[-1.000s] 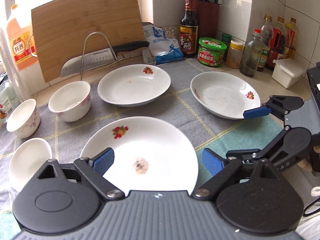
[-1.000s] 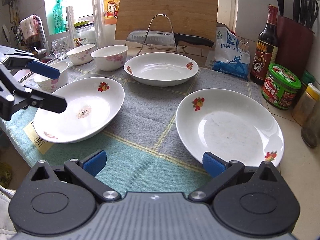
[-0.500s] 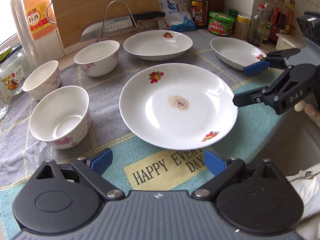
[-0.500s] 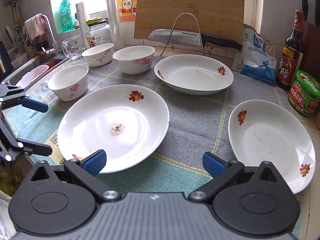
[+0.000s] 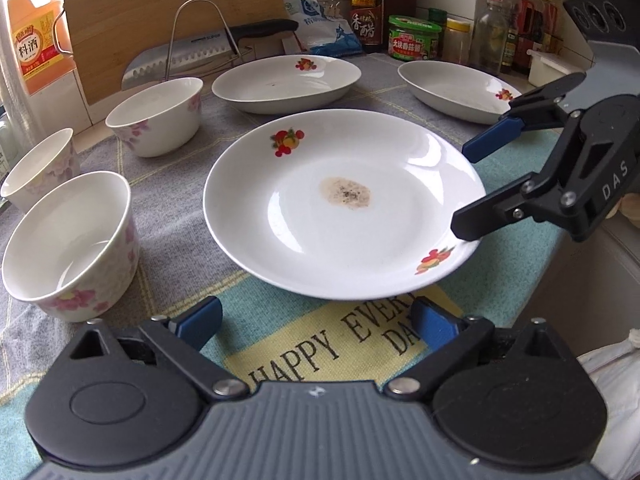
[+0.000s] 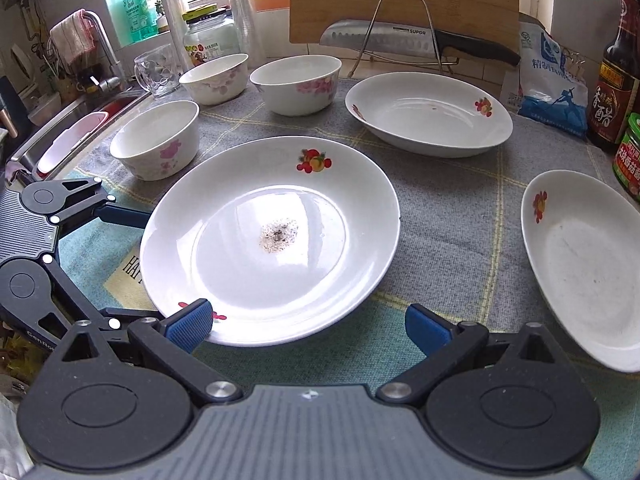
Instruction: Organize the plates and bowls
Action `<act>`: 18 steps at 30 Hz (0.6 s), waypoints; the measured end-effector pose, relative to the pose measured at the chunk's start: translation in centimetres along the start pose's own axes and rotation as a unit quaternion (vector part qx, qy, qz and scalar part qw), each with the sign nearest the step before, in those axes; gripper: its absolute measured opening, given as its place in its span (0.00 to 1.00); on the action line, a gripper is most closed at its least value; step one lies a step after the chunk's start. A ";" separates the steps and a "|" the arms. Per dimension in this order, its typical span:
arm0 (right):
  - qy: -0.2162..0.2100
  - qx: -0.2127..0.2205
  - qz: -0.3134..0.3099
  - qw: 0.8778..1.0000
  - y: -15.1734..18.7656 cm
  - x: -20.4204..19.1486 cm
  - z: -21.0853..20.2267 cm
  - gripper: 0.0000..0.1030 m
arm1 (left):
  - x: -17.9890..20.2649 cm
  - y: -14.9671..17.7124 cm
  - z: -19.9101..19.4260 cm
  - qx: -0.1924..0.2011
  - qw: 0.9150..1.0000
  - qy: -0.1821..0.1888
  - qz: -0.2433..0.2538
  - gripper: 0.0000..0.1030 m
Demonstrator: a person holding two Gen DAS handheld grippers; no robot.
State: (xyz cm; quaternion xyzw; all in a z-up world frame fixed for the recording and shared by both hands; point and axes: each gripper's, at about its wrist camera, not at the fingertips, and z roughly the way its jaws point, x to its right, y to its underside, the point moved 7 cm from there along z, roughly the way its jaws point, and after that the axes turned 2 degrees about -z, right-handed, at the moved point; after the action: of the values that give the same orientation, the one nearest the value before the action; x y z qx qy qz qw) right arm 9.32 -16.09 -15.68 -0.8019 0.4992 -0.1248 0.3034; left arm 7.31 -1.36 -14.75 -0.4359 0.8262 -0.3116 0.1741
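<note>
Left wrist view: left gripper (image 5: 316,322) low at 6 o'clock, jaws spreading wider, nothing between the pads, aimed at the near rim of the stained plate (image 5: 340,204) at centre. Probably widened to take that rim. Right gripper (image 5: 464,188) reached in from 3 o'clock, jaws apart, one above and one below the plate's right edge, contact impossible to tell. Plate lay on the mat (image 5: 320,344), which likely kept crockery from sliding on the counter. Nearest bowl (image 5: 70,248) at 9 o'clock, second bowl (image 5: 38,168) just behind, third bowl (image 5: 156,114) at 10 o'clock. Two deeper plates at 12 (image 5: 286,84) and 2 o'clock (image 5: 456,88), well apart, not yet stacked.

Right wrist view: right gripper (image 6: 310,328) at 6 o'clock, jaws wide, empty, left pad over the stained plate (image 6: 272,236) rim. Left gripper (image 6: 120,264) at 9 o'clock beside the same plate. Bowls grouped at 10 to 11 o'clock, cleaver (image 6: 384,38) propped on the wire rack (image 6: 404,8) at 12, clear of the work.
</note>
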 end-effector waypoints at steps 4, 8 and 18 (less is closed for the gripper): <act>-0.008 -0.007 -0.013 1.000 -0.6 -0.2 0.9 1.00 | -0.2 -0.2 0.5 0.007 1.000 0.016 -0.003 1.00; -0.023 -0.014 -0.015 1.000 -1.4 0.1 1.9 1.00 | -0.3 -0.4 0.7 0.012 1.000 0.024 0.004 1.00; -0.056 -0.034 -0.032 0.997 -3.6 0.6 4.6 1.00 | -0.3 -0.8 1.1 0.025 0.998 0.047 0.030 1.00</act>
State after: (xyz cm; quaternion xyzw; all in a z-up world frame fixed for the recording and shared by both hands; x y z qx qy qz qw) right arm 14.54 -13.80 -17.19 -0.8330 0.4597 -0.0718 0.2994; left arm 8.57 -1.86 -15.07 -0.3915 0.8382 -0.3466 0.1551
